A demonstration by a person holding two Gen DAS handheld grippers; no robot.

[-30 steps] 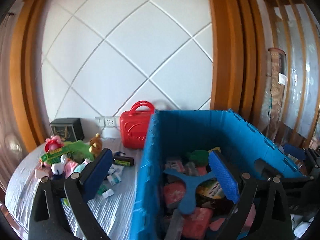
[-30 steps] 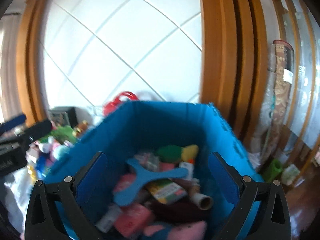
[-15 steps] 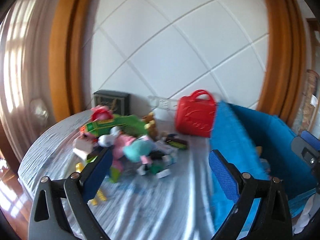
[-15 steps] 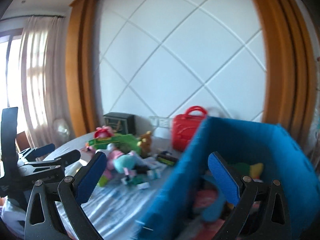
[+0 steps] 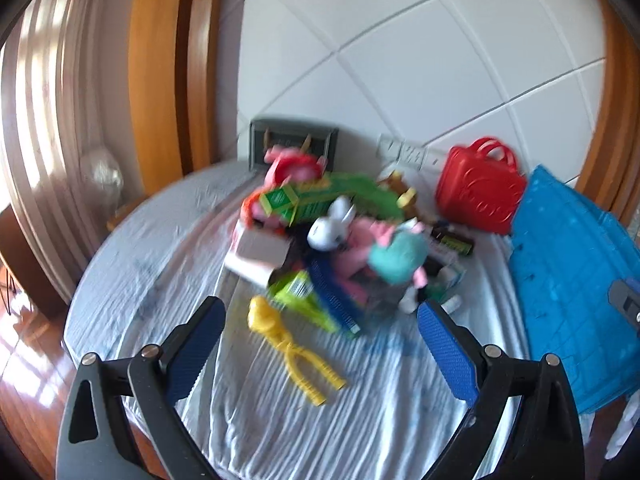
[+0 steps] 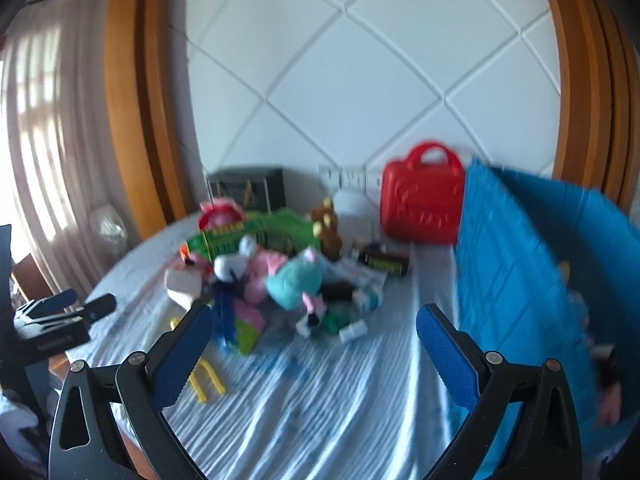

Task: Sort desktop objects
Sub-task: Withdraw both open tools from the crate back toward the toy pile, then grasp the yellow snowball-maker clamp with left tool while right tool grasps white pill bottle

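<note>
A heap of toys (image 5: pixel 332 236) lies on the round table's striped cloth (image 5: pixel 280 420): a white rabbit plush (image 5: pixel 330 228), a teal and pink plush (image 5: pixel 396 256), a green box (image 5: pixel 308 200) and yellow tongs (image 5: pixel 292 352) nearest me. The heap also shows in the right wrist view (image 6: pixel 280 272). My left gripper (image 5: pixel 320 344) is open and empty, above the cloth just short of the tongs. My right gripper (image 6: pixel 312 348) is open and empty, in front of the heap. The blue bin (image 6: pixel 540 280) stands at the right; it also shows in the left wrist view (image 5: pixel 576 280).
A red toy case (image 5: pixel 480 188) stands against the wall by the bin. A dark box (image 5: pixel 292 148) sits behind the heap. The left gripper (image 6: pixel 60 316) shows at the left edge of the right wrist view. The table's round edge drops to a wooden floor (image 5: pixel 28 356) at the left.
Both grippers have swung left, away from over the blue bin, and now face the heap of toys on the table. Both stay open and empty.
</note>
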